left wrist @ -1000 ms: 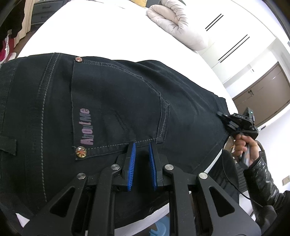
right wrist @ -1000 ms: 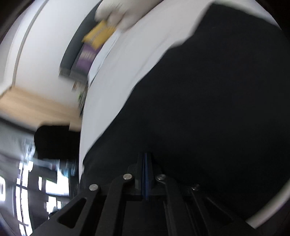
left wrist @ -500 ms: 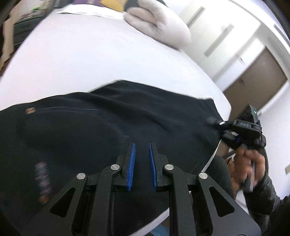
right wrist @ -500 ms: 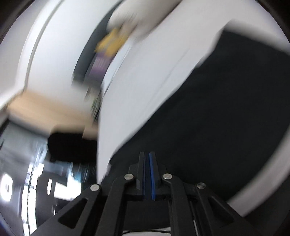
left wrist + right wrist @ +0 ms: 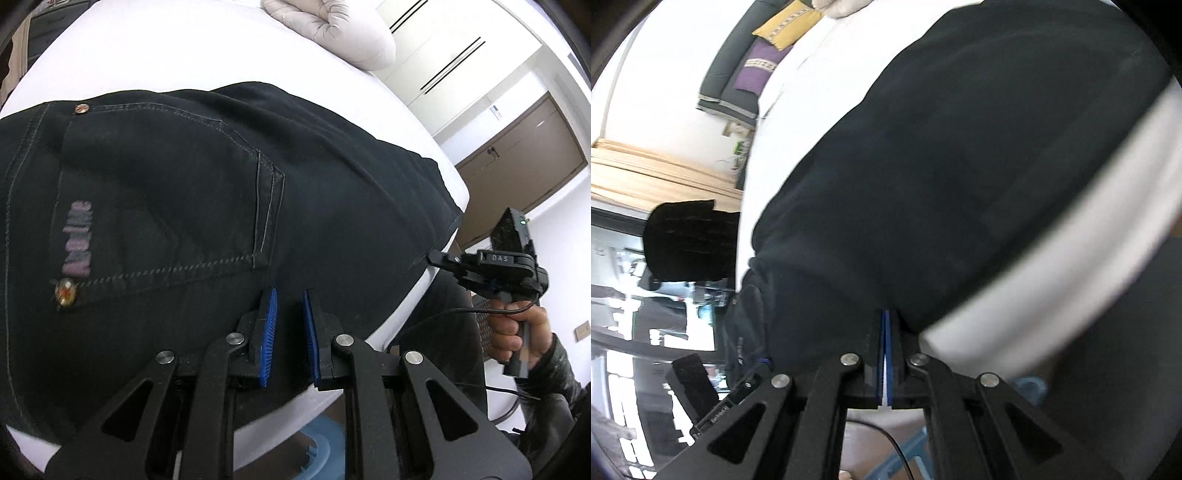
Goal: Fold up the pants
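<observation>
The dark denim pants lie spread over the white bed, filling the middle of both views, waistband and back pocket toward the left of the left wrist view. The left tool hovers low in the frame over the seat, its blue pads a narrow gap apart with nothing between them. The right tool, bottom centre of its own view, has its pads pressed together at the pants' near edge; whether cloth is pinched there I cannot tell. I judge this the flattening or lining-up step before a fold; next, each tool needs a firm hold on an edge to carry it over.

Only the left view shows the stitched pocket, the person's hand at right, and the pale rolled duvet at the top. Only the right view shows the yellow and purple cushions at upper left.
</observation>
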The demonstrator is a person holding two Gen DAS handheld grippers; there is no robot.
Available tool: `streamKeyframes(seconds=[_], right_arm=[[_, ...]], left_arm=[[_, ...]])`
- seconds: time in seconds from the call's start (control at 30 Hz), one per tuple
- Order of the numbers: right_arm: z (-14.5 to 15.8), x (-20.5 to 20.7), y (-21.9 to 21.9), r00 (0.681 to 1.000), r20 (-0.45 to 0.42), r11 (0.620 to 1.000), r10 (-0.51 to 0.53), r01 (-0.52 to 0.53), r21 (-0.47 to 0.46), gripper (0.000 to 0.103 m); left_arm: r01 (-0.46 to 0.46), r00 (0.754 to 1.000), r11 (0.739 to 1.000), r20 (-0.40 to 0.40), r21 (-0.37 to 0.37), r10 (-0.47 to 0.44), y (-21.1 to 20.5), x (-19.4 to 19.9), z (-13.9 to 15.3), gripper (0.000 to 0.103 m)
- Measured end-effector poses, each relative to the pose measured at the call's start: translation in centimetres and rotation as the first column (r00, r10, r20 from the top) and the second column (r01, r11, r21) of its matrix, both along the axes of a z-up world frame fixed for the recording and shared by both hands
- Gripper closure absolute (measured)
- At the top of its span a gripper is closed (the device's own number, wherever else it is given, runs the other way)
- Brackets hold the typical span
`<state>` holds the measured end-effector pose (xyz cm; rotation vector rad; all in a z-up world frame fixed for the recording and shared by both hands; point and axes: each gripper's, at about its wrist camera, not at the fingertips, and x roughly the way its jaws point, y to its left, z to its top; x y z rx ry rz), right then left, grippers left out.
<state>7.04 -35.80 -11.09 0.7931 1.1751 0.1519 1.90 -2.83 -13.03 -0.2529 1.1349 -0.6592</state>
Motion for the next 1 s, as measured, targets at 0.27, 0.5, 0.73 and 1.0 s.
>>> streamKeyframes(seconds=[0.27, 0.5, 0.73, 1.0], right_arm=[[5.4, 3.1, 2.6, 0.975, 0.216, 0.979, 0.049, -0.089, 0.181, 0.085], [-1.5, 7.3, 7.5, 0.965, 0.110, 0.924, 0.236, -0.258, 0.280, 0.075], [-2.8, 4.2, -1.9, 0.993, 0.097, 0.977, -0.071, 0.050, 0.206, 0.103], [2.6, 8.8, 1.1, 0.986, 0.160, 0.987, 0.044, -0.067, 0.146, 0.094]], left_arm=[[-0.046, 0.992, 0.998, 0.115, -0.042, 0.050, -0.3, 2.9, 4.9, 0.088], [-0.107, 0.994, 0.994, 0.032, -0.020, 0.108, -0.8, 6.7, 1.7, 0.088], [-0.154, 0.987, 0.983, 0.021, -0.096, 0.157, 4.4, 1.8, 0.4, 0.088], [-0.197, 0.966, 0.970, 0.140, -0.141, 0.217, 5.2, 4.9, 6.3, 0.088]])
